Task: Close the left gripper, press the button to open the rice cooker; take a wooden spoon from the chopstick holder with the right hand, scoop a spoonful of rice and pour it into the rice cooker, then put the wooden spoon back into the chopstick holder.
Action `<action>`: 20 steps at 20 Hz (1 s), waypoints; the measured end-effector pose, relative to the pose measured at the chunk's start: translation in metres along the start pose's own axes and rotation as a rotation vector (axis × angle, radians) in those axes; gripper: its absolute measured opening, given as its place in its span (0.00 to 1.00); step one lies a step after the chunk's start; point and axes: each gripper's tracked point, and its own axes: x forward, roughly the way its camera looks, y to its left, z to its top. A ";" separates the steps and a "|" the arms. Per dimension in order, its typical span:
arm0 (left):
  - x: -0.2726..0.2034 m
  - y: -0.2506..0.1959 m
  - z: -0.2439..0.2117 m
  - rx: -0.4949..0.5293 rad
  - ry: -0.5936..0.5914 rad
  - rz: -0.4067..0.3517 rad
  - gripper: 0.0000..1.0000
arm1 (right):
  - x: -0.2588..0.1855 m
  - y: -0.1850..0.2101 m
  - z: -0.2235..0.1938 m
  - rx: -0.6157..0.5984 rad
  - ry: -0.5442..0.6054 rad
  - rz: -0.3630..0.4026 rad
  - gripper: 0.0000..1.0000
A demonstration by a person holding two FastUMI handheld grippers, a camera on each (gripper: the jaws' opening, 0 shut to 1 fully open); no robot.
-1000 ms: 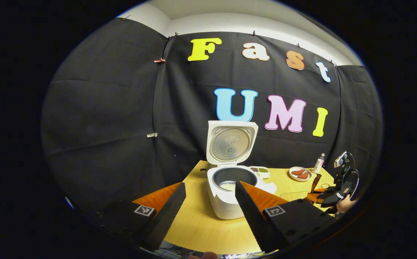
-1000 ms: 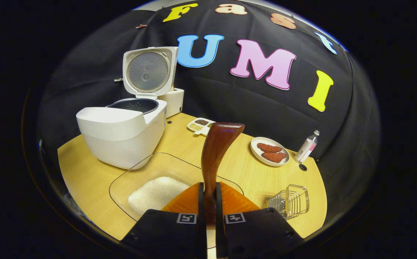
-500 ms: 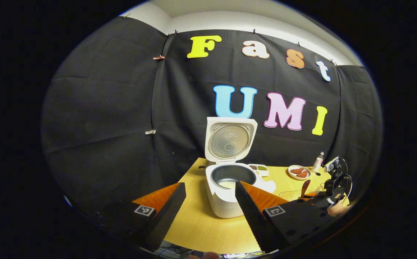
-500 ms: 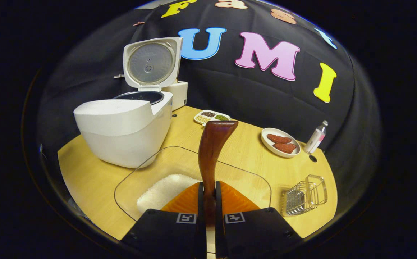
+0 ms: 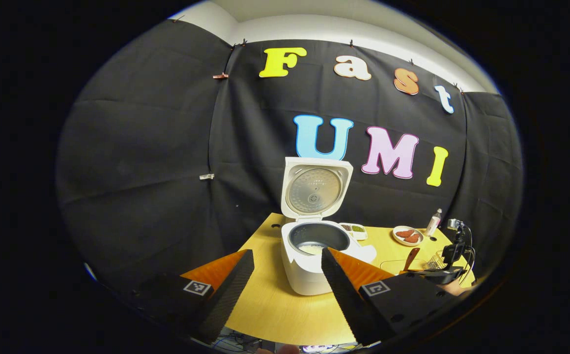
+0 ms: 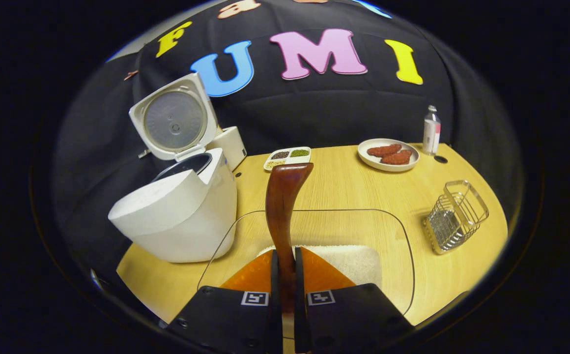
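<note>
Both fingers of the right gripper point(image 6: 283, 275) are clamped on the wooden spoon point(image 6: 283, 206) above the rice dish point(image 6: 398, 255), the left gripper point(image 5: 285, 280) is held apart, and the seemingly empty spoon could snag the chopstick holder point(image 6: 454, 216) if lowered tilted.

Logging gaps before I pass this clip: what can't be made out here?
- Right gripper view: wooden spoon bowl faces away; any load is hidden.
- Right gripper view: rice cooker pot contents hidden by its front wall.
- Left gripper view: right hand-held gripper too small to judge its grip.
</note>
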 end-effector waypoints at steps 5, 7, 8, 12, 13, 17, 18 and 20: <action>-0.003 0.000 0.000 -0.002 -0.004 0.001 0.95 | -0.003 -0.017 0.003 0.212 -0.009 0.004 0.14; -0.004 -0.001 0.000 0.000 -0.006 0.001 0.95 | -0.011 -0.022 0.009 0.244 -0.027 0.010 0.13; -0.006 -0.001 0.000 0.000 -0.005 0.000 0.95 | -0.013 -0.024 0.013 0.262 -0.040 0.014 0.14; -0.008 -0.003 0.001 -0.004 -0.009 -0.001 0.95 | -0.023 -0.037 0.031 0.359 -0.084 0.018 0.13; -0.010 -0.003 0.002 -0.002 -0.011 -0.002 0.95 | -0.027 -0.041 0.036 0.385 -0.097 0.017 0.14; -0.012 -0.006 0.003 0.008 -0.017 -0.010 0.95 | -0.035 -0.054 0.047 0.428 -0.125 0.014 0.13; -0.012 -0.006 0.003 0.007 -0.019 -0.012 0.95 | -0.037 -0.055 0.049 0.443 -0.130 0.020 0.13; -0.015 -0.007 0.003 0.008 -0.017 -0.014 0.95 | -0.042 -0.057 0.055 0.484 -0.145 0.036 0.13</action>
